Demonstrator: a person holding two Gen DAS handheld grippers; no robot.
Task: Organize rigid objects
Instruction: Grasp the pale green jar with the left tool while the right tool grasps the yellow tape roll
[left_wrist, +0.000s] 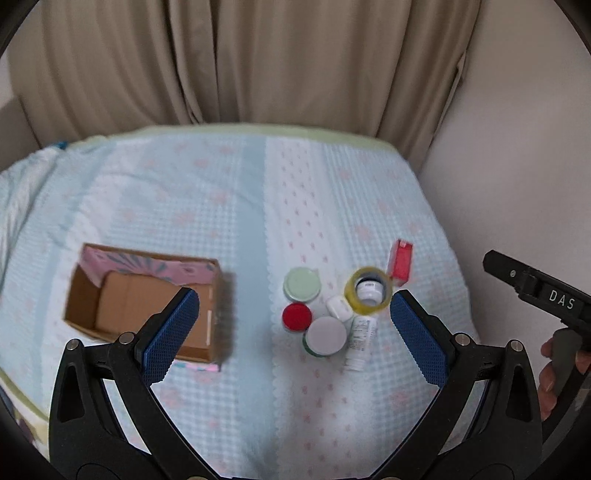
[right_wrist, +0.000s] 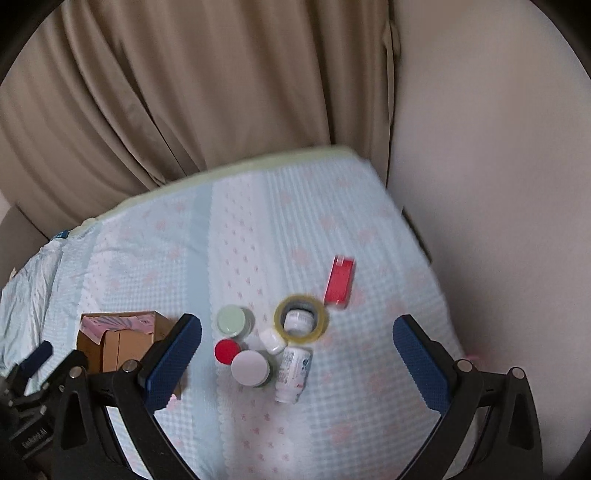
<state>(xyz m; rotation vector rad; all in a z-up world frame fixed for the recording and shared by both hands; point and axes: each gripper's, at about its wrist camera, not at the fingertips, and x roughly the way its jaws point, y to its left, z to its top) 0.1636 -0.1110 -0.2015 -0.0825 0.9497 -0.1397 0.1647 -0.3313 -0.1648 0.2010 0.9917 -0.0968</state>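
1. Here, the left gripper (left_wrist: 293, 332) and the right gripper (right_wrist: 297, 363) both hover above the bed with fingers spread wide, holding nothing.
2. The jars, a lying bottle (right_wrist: 291, 374), a tape roll (right_wrist: 301, 319) and a red box (right_wrist: 340, 282) cluster on the blue bedspread (right_wrist: 258, 240).
3. An open cardboard box (left_wrist: 147, 308) sits apart, to their left.

Both wrist cameras look down from above and forward across the quilted bed (left_wrist: 229, 206) toward the beige curtain (left_wrist: 258, 62). The left view sits over the open cardboard box (left_wrist: 147, 306); the right view hangs further right, nearer the wall (right_wrist: 498, 184). Both share the box and the cluster of small containers (right_wrist: 266, 347).
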